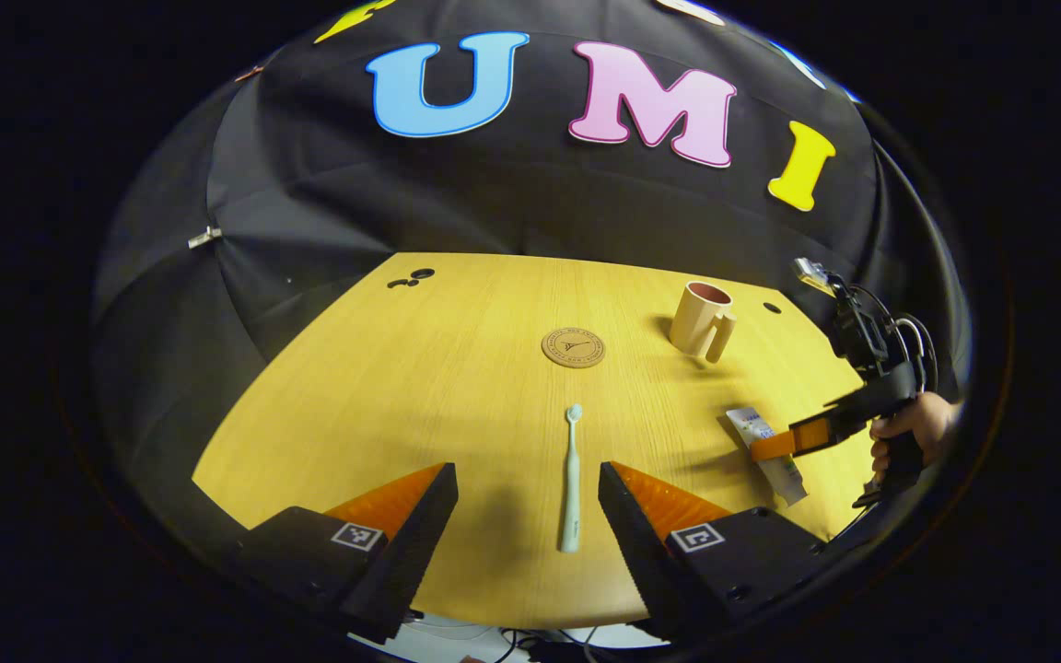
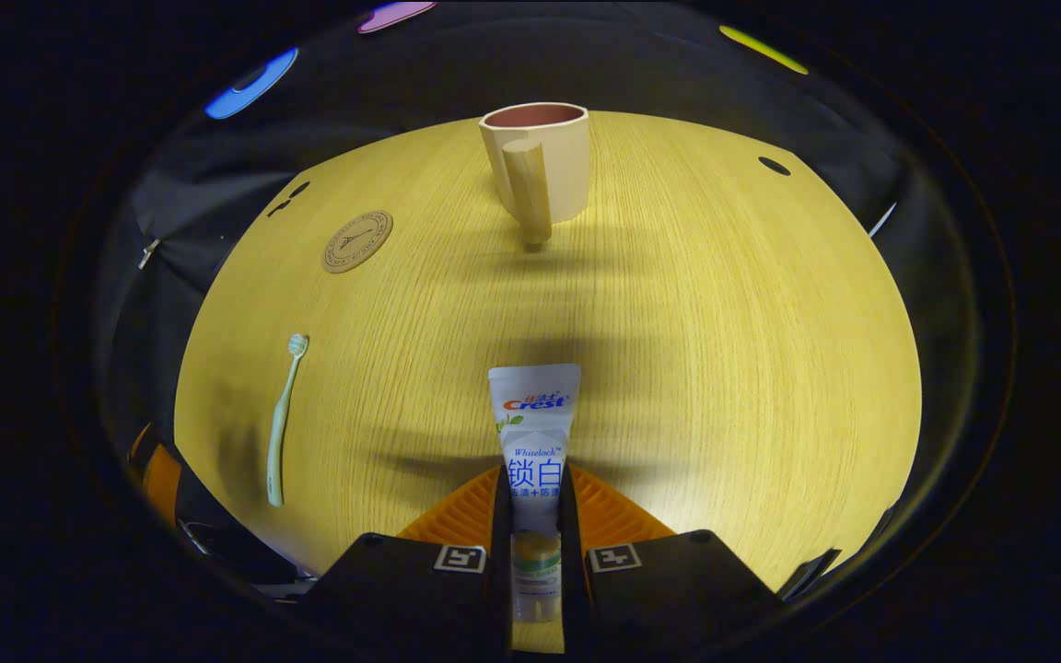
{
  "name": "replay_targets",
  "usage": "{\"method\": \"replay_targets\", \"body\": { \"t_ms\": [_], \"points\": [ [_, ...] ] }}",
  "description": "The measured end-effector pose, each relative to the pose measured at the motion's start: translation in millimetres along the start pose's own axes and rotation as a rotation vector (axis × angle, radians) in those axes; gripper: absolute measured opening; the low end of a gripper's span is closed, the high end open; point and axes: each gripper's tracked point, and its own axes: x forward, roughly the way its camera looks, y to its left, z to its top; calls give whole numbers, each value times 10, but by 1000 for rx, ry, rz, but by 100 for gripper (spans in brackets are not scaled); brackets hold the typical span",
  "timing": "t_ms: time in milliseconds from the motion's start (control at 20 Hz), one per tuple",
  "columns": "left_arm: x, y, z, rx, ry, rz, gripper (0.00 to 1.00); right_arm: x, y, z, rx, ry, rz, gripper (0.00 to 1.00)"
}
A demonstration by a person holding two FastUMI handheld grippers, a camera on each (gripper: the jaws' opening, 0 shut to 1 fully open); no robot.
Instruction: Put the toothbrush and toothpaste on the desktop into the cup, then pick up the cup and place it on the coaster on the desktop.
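White toothpaste (image 2: 537, 433) sits clamped between the fingers of the right gripper (image 2: 535, 502), its long axis running straight ahead along them, both fingers pressing its sides. Beyond its far end, dead ahead and well apart, stands the beige cup (image 2: 544, 161), handle turned toward the gripper. The left gripper (image 1: 526, 497) hangs wide apart, holding nothing, with the toothbrush (image 1: 572, 479) lying lengthwise between its fingers on the wooden desktop (image 1: 383, 387). Farther off lies the coaster (image 1: 573, 347).
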Motion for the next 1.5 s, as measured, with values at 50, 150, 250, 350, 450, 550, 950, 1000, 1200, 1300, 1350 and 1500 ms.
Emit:
{"method": "replay_targets", "body": {
  "t_ms": [50, 150, 250, 350, 450, 550, 950, 1000, 1200, 1300, 1350, 1500],
  "points": [
    [70, -32, -28, 2, 19, -6, 96, -45, -25, 16, -14, -9, 5, 26],
    [253, -49, -75, 39, 57, -2, 93, -126, -88, 41, -27, -25, 17, 25],
    [432, -150, -172, 70, 107, -31, 89, -232, -134, 58, -16, -37, 37, 25],
    [593, -275, -283, 94, 165, -64, 83, -360, -180, 80, -2, -52, 57, 25],
    [758, -347, -359, 117, 211, -65, 82, -443, -231, 102, -7, -67, 72, 25],
    [863, -399, -428, 96, 251, -61, 79, -547, -300, 57, -3, -66, 86, 25],
    [1073, -430, -617, 47, 380, -35, 54, -702, -601, -23, 36, -70, 115, 25],
    [1062, -441, -618, 45, 389, -33, 46, -715, -615, -21, 42, -69, 119, 25],
    [1073, -382, -628, 107, 432, -11, 21, -721, -617, -1, 47, -74, 132, 25],
    [1083, -383, -610, 126, 454, -11, 14, -722, -589, 21, 46, -76, 141, 25],
    [1079, -378, -614, 124, 465, -7, 13, -725, -562, 42, 44, -80, 146, 25],
    [1092, -394, -609, 124, 465, -18, 8, -711, -477, 139, 48, -92, 163, 25]
  ]
}}
